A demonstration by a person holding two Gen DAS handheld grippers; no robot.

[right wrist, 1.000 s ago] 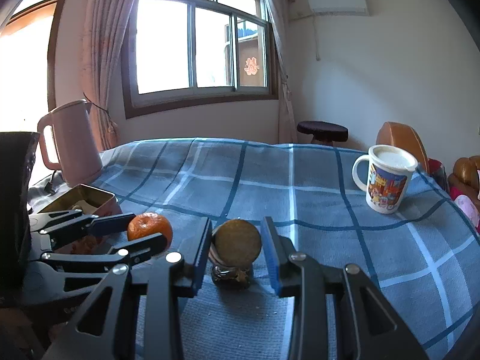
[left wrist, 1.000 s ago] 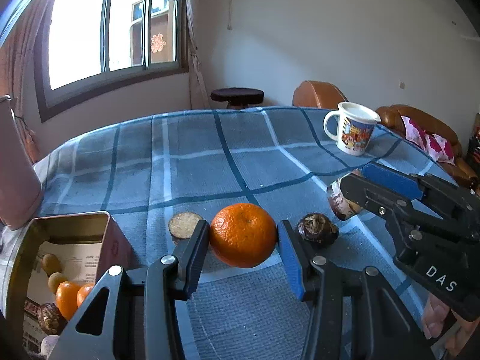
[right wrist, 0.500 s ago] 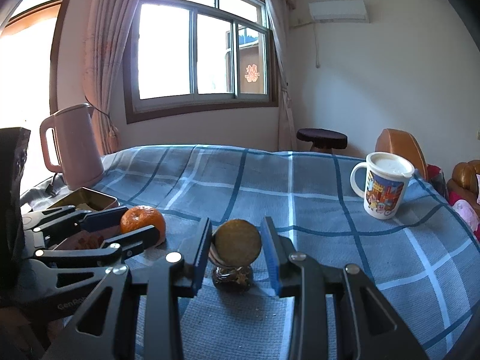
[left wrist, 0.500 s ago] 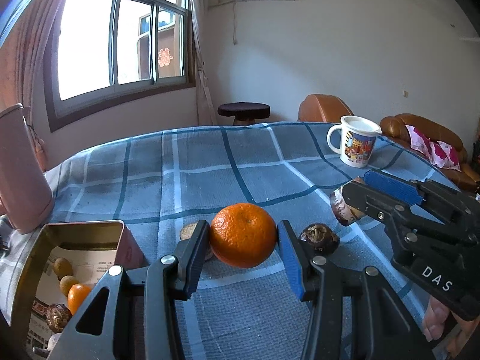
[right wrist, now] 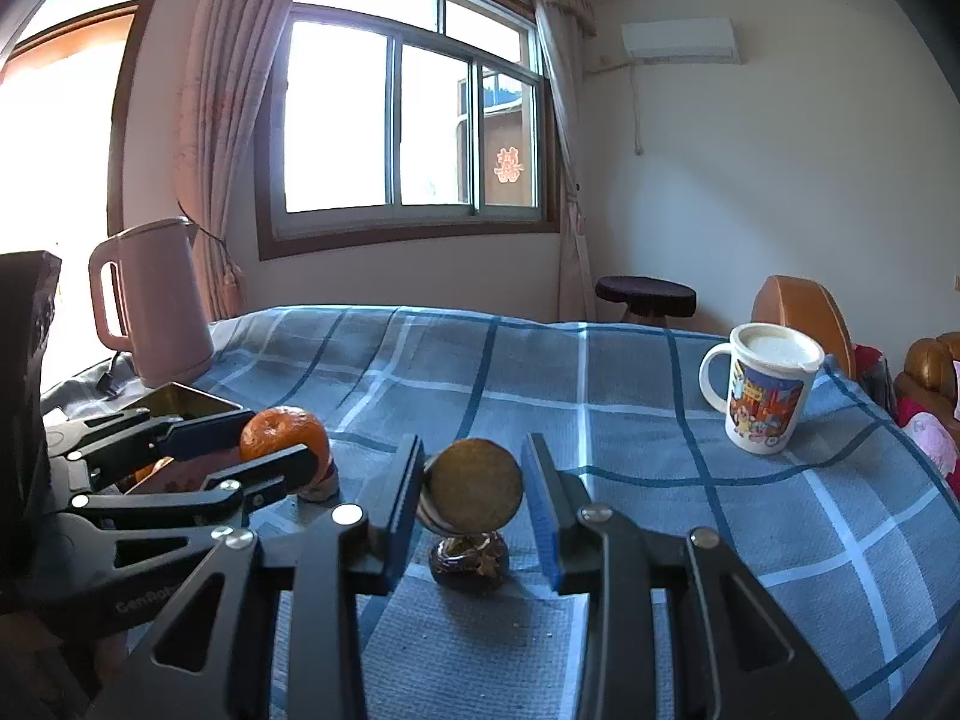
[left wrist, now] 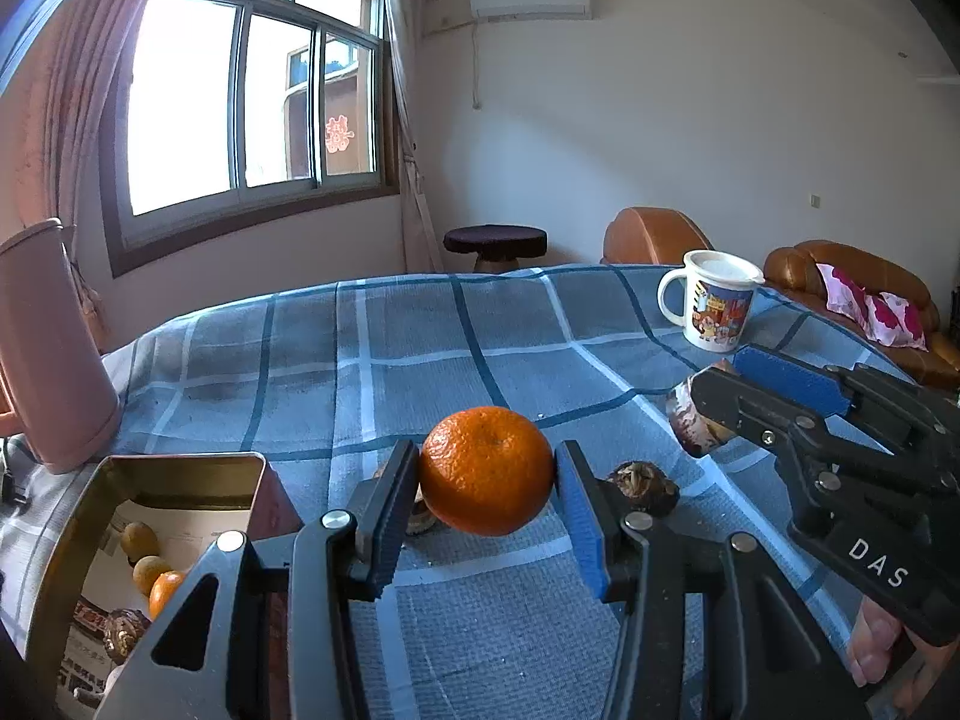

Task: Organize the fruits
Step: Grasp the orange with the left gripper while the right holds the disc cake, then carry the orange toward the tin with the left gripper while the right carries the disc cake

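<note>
the jaws of the left gripper (left wrist: 486,483) are clamped on a round orange mandarin (left wrist: 486,470), held above the blue checked cloth. the open gold metal tin (left wrist: 66,531), already holding small fruits, lies down and to its left, nearest this hand. the right gripper (right wrist: 473,489) pinches a flat brown round fruit (right wrist: 474,485), farther from the tin.
</note>
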